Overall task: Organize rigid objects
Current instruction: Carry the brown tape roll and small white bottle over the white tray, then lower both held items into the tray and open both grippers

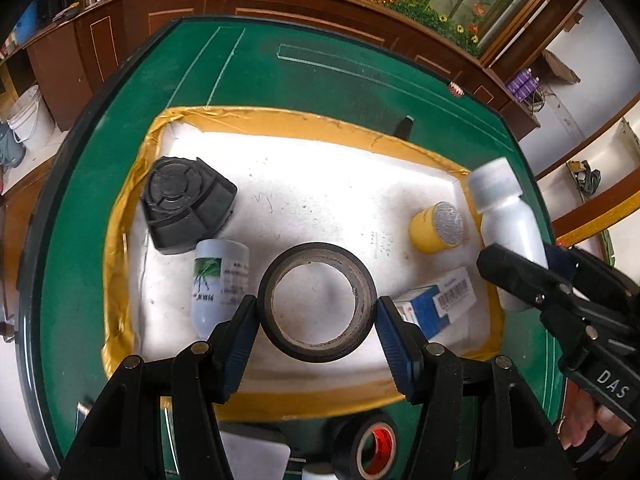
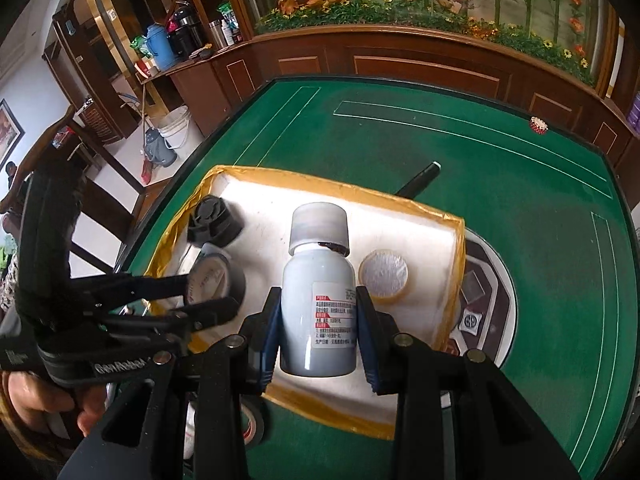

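Note:
My left gripper [image 1: 316,312] is shut on a black tape roll [image 1: 317,302] and holds it over the white tray [image 1: 320,168] with its gold-taped rim. My right gripper [image 2: 318,320] is shut on a white bottle [image 2: 318,300] with a white cap, held over the tray's right side; the bottle also shows in the left wrist view [image 1: 506,224]. In the tray lie a black plastic part [image 1: 186,204], a labelled white bottle [image 1: 218,280], a yellow cap [image 1: 436,226] and a blue and white box [image 1: 436,304].
The tray sits on a green felt table [image 1: 304,76]. A second black tape roll with a red core [image 1: 366,446] and a white item lie in front of the tray. A black pen [image 2: 420,178] lies behind it. Wooden cabinets ring the table.

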Demonstrator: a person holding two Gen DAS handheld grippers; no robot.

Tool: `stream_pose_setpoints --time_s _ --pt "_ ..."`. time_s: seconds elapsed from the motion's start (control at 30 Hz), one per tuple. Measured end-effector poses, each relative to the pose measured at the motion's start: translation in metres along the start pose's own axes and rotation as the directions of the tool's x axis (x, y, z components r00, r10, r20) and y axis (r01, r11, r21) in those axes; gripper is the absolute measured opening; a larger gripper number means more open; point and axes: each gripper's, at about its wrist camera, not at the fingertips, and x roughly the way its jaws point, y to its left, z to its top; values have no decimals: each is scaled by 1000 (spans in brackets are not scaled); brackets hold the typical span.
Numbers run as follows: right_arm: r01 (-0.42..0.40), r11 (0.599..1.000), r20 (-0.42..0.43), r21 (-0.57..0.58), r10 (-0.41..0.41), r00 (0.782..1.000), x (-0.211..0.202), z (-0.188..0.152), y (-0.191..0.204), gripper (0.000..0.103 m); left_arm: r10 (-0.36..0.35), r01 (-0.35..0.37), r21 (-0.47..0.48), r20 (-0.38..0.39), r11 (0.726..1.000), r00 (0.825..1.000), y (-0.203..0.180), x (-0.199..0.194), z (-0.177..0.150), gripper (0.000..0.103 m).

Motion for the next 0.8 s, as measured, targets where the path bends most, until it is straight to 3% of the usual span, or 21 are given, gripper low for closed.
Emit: stream_pose_setpoints --time_s 0.4,0.67,0.8 --pt "-34 999 -64 -24 32 997 61 21 3 33 -15 13 -30 -74 999 997 15 28 -4 62" --pt "-25 998 -133 -49 18 991 99 18 4 33 -40 38 -44 -60 998 997 24 25 -7 62" --pt "-23 996 -120 -81 13 993 102 17 7 33 -42 40 -49 -54 998 998 26 25 -8 62"
